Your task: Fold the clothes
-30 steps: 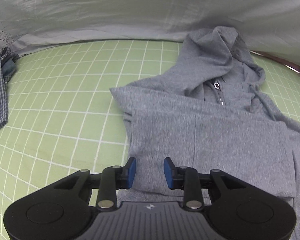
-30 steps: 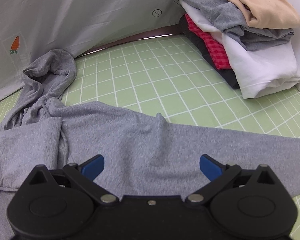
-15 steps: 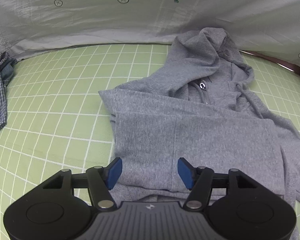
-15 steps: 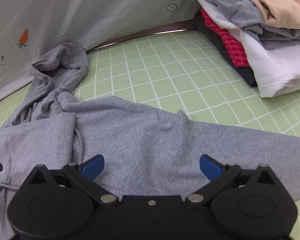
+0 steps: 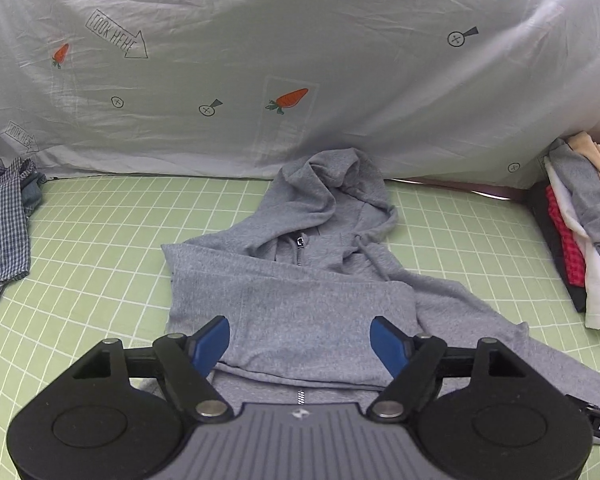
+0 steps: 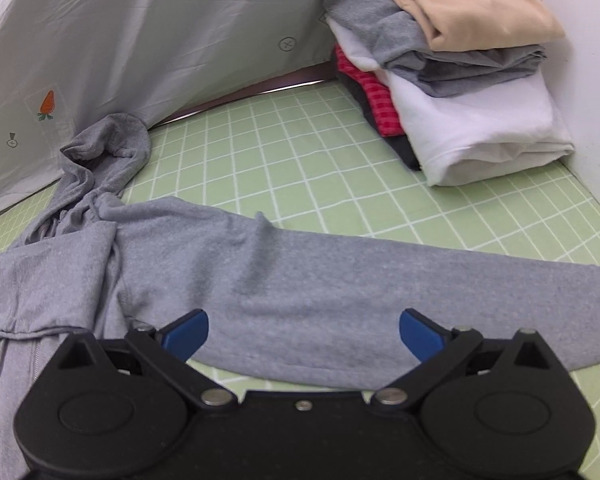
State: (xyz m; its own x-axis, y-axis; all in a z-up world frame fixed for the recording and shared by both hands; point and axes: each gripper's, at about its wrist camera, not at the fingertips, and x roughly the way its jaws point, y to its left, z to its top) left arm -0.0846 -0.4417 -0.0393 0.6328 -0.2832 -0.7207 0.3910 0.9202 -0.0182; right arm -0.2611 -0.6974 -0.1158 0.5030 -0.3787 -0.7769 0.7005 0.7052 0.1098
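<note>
A grey zip-front hooded sweatshirt (image 5: 300, 300) lies spread on a pale green surface printed with a white grid (image 5: 100, 248). The left tongs (image 5: 300, 338), black with blue pads, hover above the sweatshirt's folded body; their jaws are opening and nothing is clamped between them. Straight ahead of these tongs the hood bunches against a hanging pale grey sheet printed with orange carrots (image 5: 260, 60). One sleeve is folded across the chest just beyond the blue pads. Far to their left sits a crumpled blue checked shirt (image 5: 4, 220).

The right tongs (image 6: 304, 330), also black with blue pads, stand wide apart and empty above the sweatshirt's other long grey sleeve (image 6: 340, 280), which stretches flat across the surface from their left to their right. Ahead and to the right of these tongs, well apart from the sleeve, rests a stack of folded clothes in beige, grey, white, red and black (image 6: 460, 80), pushed into the corner.
</note>
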